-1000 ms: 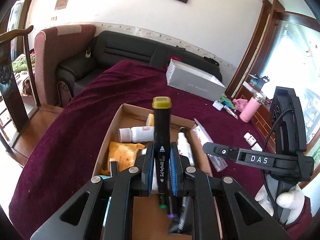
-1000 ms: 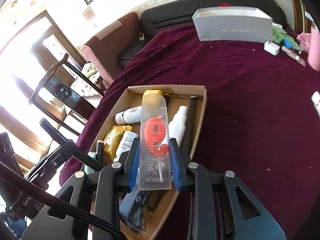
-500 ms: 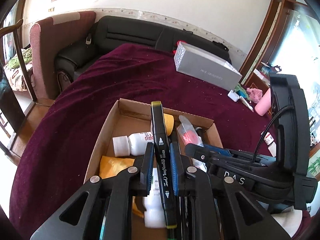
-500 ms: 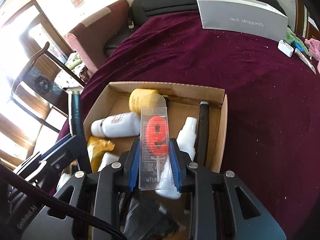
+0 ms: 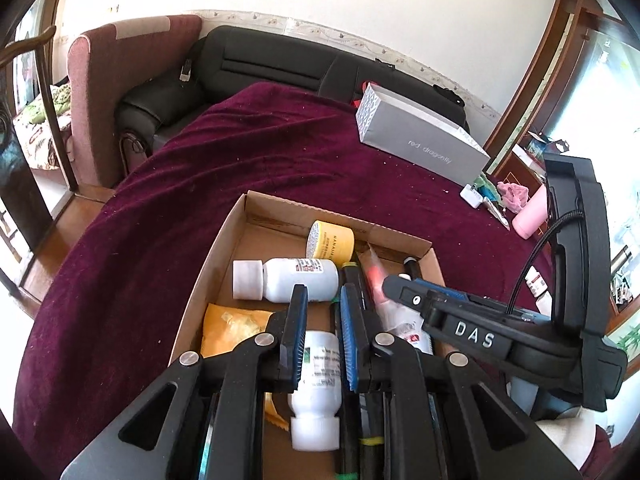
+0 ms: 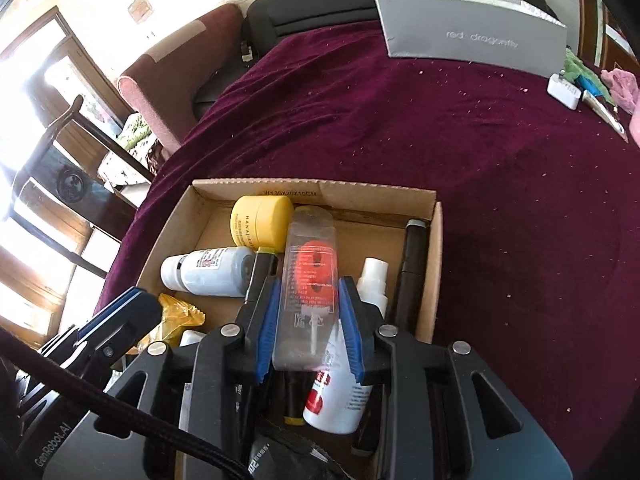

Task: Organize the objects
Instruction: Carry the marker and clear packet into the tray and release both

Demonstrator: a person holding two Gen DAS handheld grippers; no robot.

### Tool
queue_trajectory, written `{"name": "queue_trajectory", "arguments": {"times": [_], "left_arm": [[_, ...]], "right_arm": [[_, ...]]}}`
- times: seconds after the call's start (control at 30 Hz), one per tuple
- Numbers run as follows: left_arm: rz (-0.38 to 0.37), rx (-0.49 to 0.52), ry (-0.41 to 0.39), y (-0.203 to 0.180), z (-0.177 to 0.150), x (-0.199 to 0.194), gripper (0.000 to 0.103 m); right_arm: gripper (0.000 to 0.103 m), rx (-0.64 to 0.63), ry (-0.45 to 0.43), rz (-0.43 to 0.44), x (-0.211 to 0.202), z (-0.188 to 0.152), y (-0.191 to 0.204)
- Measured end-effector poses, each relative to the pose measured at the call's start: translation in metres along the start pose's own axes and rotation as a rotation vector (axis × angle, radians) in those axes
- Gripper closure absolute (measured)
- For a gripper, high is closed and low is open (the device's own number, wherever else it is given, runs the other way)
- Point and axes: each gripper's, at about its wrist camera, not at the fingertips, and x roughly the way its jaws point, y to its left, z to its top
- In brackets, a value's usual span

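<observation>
Both the left gripper (image 5: 323, 300) and right gripper (image 6: 307, 292) point downward, fingers parting.

I lowered both grippers to the cardboard box (image 5: 208, 264). My left gripper (image 5: 323, 304) is opening; the black marker (image 5: 354, 280) now lies just right of it. My right gripper (image 6: 307, 300) is opening around the clear packet (image 6: 308, 276).

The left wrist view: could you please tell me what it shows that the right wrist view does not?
Only the left wrist view shows the DAS lettering on the right claw, whose jaws are opening around the clear pack. Only the right wrist view shows the printed code on the cardboard box. Both show the box, yellow jar, white pill bottle and grey carton.
</observation>
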Motion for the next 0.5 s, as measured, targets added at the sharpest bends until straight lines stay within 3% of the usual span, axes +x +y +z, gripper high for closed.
{"name": "queue_trajectory", "arguments": {"times": [0.3, 0.5], "left_arm": [[0.116, 0.079, -0.098, -0.033, -0.015, -0.04, 0.049], [0.15, 0.165, -0.127, -0.067, -0.027, -0.055, 0.046]], "right_arm": [[0.062, 0.022, -0.069, 0.008, -0.036, -0.009, -0.013], [0.058, 0.027, -0.107, -0.004, -0.06, -0.019, -0.03]]}}
